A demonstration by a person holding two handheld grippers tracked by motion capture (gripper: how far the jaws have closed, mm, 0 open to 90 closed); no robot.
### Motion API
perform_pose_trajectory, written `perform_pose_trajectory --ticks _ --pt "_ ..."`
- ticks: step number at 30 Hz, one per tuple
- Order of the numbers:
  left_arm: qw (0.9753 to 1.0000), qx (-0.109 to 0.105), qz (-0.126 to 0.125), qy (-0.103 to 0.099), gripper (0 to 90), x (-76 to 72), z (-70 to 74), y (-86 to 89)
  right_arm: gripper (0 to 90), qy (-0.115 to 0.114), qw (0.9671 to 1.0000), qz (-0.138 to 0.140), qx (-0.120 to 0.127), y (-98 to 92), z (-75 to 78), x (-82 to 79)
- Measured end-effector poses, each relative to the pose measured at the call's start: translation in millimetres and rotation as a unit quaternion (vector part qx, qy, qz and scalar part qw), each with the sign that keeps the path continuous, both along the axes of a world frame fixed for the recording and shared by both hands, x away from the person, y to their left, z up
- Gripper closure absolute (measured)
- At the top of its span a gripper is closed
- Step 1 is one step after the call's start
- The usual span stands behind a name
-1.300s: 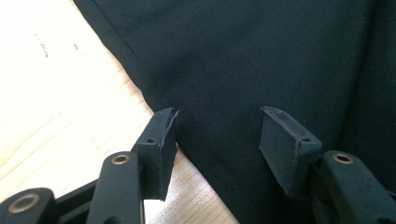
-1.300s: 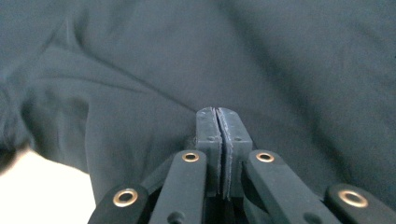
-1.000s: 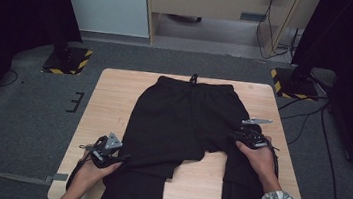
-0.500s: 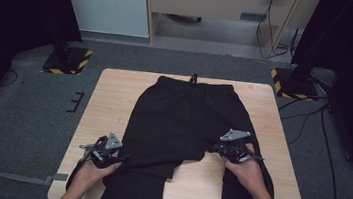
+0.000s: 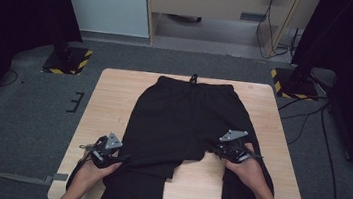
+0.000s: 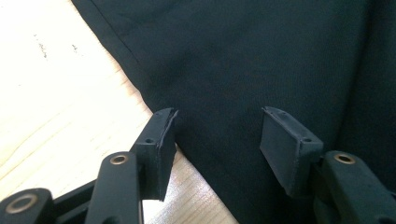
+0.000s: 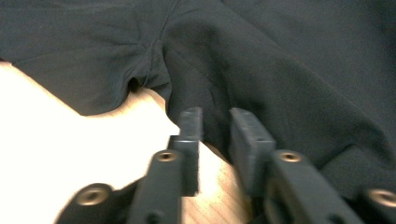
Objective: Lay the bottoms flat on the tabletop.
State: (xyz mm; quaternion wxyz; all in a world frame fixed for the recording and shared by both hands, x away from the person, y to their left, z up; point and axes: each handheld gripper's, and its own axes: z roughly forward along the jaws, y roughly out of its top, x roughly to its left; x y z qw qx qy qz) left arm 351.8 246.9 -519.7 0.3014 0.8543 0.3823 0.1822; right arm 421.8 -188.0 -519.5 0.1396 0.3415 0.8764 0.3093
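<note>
We see the trousers (image 5: pixel 186 126) lying on the middle of the table (image 5: pixel 109 97), waistband at the far edge, legs running off the near edge. The left gripper (image 5: pixel 116 157) sits at their left hem, the right gripper (image 5: pixel 211 151) near the crotch, perhaps touching cloth. Behind the table stands a cabinet (image 5: pixel 216 1).

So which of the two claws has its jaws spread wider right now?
The left claw: its jaws stand wide apart over the side edge of the black trousers. The right claw, near the crotch, shows a narrow gap.
</note>
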Motion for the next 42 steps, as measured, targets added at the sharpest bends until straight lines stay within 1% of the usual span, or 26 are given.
perform_pose_trajectory --ticks 2,3,4,5,6,9,11,15,16,17,18,21,23,24,25,26,29,30,32,33,34,36,37,38,39,42 --pt "1.0 0.0 0.0 0.0 44.1 0.0 0.0 0.1 88.5 0.005 1.0 -0.001 0.001 1.4 0.3 0.8" --pt "1.0 0.0 0.0 0.0 44.1 0.0 0.0 0.1 90.0 0.006 1.0 -0.001 -0.002 2.2 0.8 1.1" --pt "1.0 0.0 0.0 0.0 44.2 0.0 0.0 0.0 90.0 0.007 1.0 -0.005 0.001 3.6 1.6 0.8" --pt "1.0 0.0 0.0 0.0 44.2 0.0 0.0 0.1 90.0 0.01 0.9999 -0.004 0.008 4.7 3.6 0.4" --pt "1.0 0.0 0.0 0.0 44.2 0.0 0.0 0.1 90.0 0.01 0.9999 -0.004 0.008 4.7 3.6 0.4" --pt "1.0 0.0 0.0 0.0 44.1 0.1 0.0 0.0 90.0 0.013 0.9993 0.004 0.035 10.9 19.6 -3.4" --pt "1.0 0.0 0.0 0.0 44.1 0.1 0.0 -0.1 90.0 0.017 0.9987 0.01 0.047 16.4 28.1 -4.4" --pt "1.0 0.0 0.0 0.0 44.1 0.1 0.0 -0.2 90.0 0.025 0.9973 0.024 0.065 34.1 41.3 -3.5" --pt "1.0 0.0 0.0 0.0 44.1 0.1 0.0 -0.2 90.0 0.025 0.9973 0.024 0.065 34.1 41.3 -3.5" --pt "1.0 0.0 -0.001 0.0 44.1 0.3 0.0 -0.2 90.0 0.03 0.9965 0.026 0.073 44.7 44.7 -0.3" --pt "1.0 0.0 -0.001 0.0 44.1 0.3 0.1 -0.2 90.0 0.033 0.9962 0.026 0.077 50.4 45.9 1.5" --pt "1.0 0.0 -0.002 0.0 44.1 0.3 0.0 -0.2 90.0 0.039 0.9946 0.017 0.095 64.3 46.3 9.0" --pt "1.0 0.0 -0.002 0.0 44.2 0.4 0.0 -0.2 90.0 0.047 0.9919 0.003 0.118 69.5 44.9 15.8" --pt "1.0 0.001 -0.002 0.0 44.1 0.4 0.1 -0.4 90.0 0.047 0.9912 -0.005 0.123 71.3 43.5 19.2" --pt "1.0 0.001 -0.003 0.0 44.2 0.4 0.1 -0.6 90.0 0.046 0.9911 -0.014 0.124 73.0 40.7 22.7" --pt "1.0 0.001 -0.003 0.0 44.1 0.5 0.1 -0.8 90.0 0.044 0.9918 -0.021 0.118 74.3 36.5 26.2" --pt "1.0 0.001 -0.004 0.0 44.2 0.3 0.1 -1.0 90.0 0.042 0.9945 -0.041 0.087 75.7 21.0 34.8" --pt "1.0 0.001 -0.004 0.0 44.2 0.3 0.1 -1.0 89.2 0.042 0.9948 -0.045 0.081 75.3 14.4 37.3" --pt "1.0 0.0 -0.004 0.001 44.1 0.6 0.0 -0.9 86.4 0.044 0.9953 -0.046 0.072 75.3 7.2 38.5" --pt "1.0 -0.001 -0.005 0.001 44.1 0.7 0.0 -0.9 83.5 0.045 0.9953 -0.05 0.07 75.0 5.7 38.1" --pt "1.0 -0.001 -0.005 0.001 44.0 0.7 0.0 -0.9 79.7 0.04 0.9952 -0.052 0.073 73.9 5.1 38.2" --pt "1.0 0.0 -0.005 0.0 44.0 0.5 -0.1 -1.2 70.4 0.025 0.995 -0.057 0.078 69.9 11.2 36.6" --pt "1.0 -0.001 -0.005 0.0 43.9 0.5 -0.2 -1.2 67.8 0.016 0.9941 -0.064 0.087 66.5 17.0 34.6" --pt "1.0 -0.001 -0.005 0.0 43.9 0.5 -0.2 -1.2 67.8 0.016 0.9941 -0.064 0.087 66.5 17.0 34.6" --pt "1.0 -0.001 -0.004 0.0 43.6 0.6 -0.2 -1.1 59.1 0.001 0.9932 -0.065 0.097 56.7 28.0 29.5" --pt "1.0 -0.001 -0.004 0.001 43.1 0.9 -0.2 -0.8 50.5 -0.013 0.9928 -0.069 0.097 38.9 38.8 16.3"
